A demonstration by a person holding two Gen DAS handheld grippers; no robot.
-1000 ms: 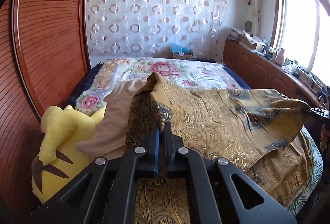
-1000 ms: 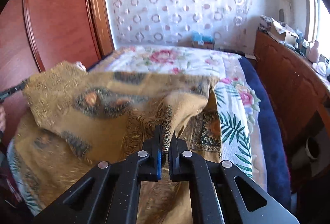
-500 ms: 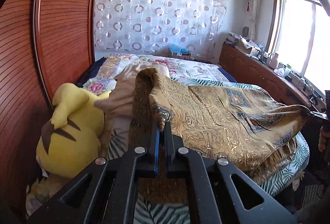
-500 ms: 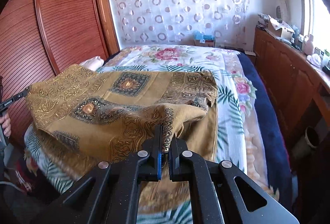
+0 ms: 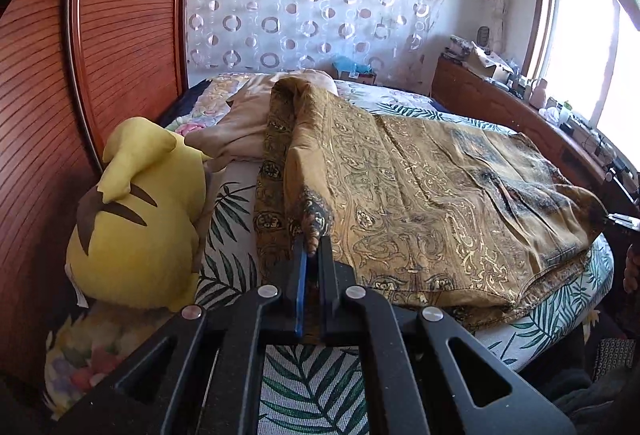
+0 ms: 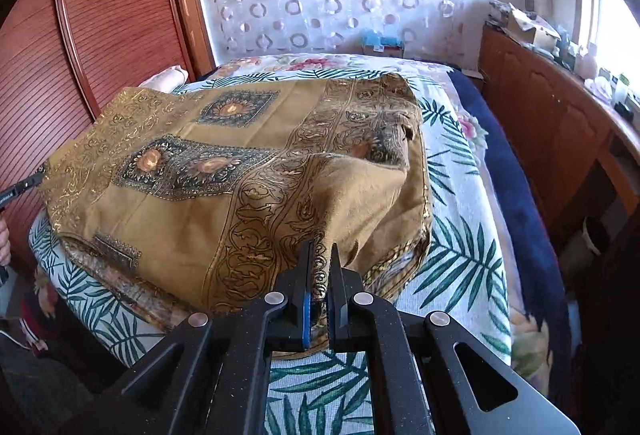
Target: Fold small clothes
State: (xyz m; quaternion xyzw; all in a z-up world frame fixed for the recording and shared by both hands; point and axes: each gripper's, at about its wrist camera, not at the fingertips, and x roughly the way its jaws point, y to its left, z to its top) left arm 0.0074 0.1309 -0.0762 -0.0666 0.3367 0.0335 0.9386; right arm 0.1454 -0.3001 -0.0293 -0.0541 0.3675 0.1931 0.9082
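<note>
Across the near edge of the bed (image 5: 312,379), the gold patterned cloth (image 5: 432,211) lies doubled over on the palm-leaf bedspread. Left gripper (image 5: 314,247) pinches one near corner of it, right gripper (image 6: 320,255) pinches the other, both lifted slightly. Beside the bed's left edge sits a yellow plush toy (image 5: 140,223), against the wooden wardrobe (image 5: 60,75).

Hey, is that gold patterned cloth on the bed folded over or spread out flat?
Folded over: the gold cloth lies doubled, layered edges showing along its near side, each claw, left and right, pinching a corner.
</note>
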